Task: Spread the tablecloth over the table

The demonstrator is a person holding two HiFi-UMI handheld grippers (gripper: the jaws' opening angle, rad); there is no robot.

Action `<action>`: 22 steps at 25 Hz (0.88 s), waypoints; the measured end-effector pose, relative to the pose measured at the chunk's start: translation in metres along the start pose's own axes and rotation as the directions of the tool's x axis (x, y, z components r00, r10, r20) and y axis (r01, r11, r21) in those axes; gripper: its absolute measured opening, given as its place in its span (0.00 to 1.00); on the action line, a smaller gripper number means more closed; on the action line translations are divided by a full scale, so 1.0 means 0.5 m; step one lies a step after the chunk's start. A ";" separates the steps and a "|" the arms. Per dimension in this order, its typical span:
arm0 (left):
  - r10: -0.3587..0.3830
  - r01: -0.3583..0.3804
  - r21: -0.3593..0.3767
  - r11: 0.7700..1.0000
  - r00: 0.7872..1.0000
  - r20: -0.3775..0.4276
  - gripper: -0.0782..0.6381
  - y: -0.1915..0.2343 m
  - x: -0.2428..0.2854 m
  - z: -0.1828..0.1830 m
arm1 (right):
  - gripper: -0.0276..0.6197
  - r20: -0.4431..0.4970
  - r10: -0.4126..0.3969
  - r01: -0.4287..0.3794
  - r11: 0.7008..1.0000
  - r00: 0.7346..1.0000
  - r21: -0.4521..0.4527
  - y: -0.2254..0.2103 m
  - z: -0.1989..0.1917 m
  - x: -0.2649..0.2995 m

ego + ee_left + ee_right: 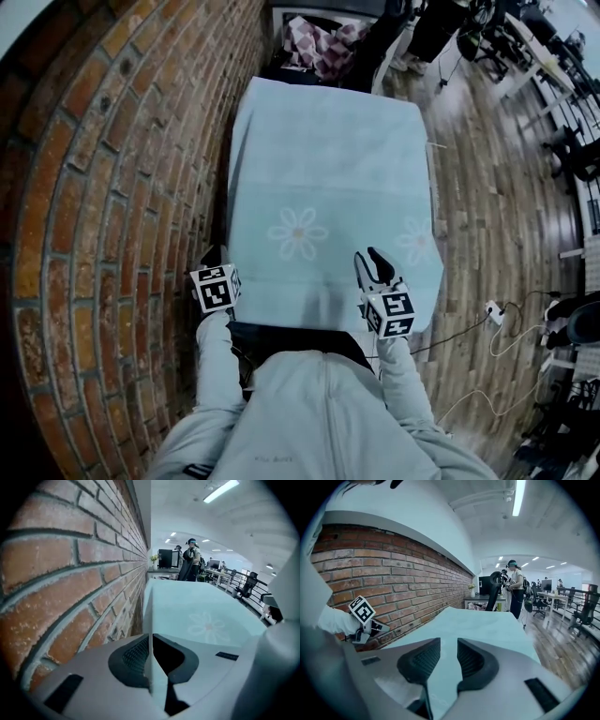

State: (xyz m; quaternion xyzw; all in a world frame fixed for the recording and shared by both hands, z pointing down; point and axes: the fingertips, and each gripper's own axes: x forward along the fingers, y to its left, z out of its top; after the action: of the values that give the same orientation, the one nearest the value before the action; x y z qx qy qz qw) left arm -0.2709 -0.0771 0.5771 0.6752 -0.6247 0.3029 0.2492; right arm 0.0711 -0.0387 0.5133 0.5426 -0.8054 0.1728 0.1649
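Observation:
A pale blue tablecloth [319, 169] with white flower prints lies over the long table, hanging past its near and right edges. My left gripper [214, 257] sits at the near left corner beside the brick wall. It is shut on the cloth's edge, and in the left gripper view [151, 641] a thin fold of cloth [157, 677] stands pinched between the pads. My right gripper [371, 264] hovers over the near right part of the cloth. Its jaws [448, 656] stand apart, with only the flat cloth [487, 625] showing through the gap. The left gripper [375, 626] also shows at the wall in the right gripper view.
A brick wall [112, 187] runs tight along the table's left side. Wooden floor [497, 216] lies to the right, with a power strip and cables [492, 312] near my feet. A patterned seat [319, 42] stands at the far end. People [513, 588] stand beyond by desks.

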 end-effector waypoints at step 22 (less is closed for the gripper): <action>-0.412 0.312 0.278 0.908 0.783 0.466 0.15 -0.484 -0.266 0.380 | 0.21 0.320 -0.088 0.119 0.990 0.943 -0.078 -0.193 0.247 -0.202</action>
State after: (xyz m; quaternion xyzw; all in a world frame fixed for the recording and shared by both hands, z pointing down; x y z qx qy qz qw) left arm -0.0165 -0.0979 0.3597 0.8590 -0.4951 0.1144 0.0626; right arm 0.1875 -0.0464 0.3675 0.5962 -0.7991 0.0356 0.0686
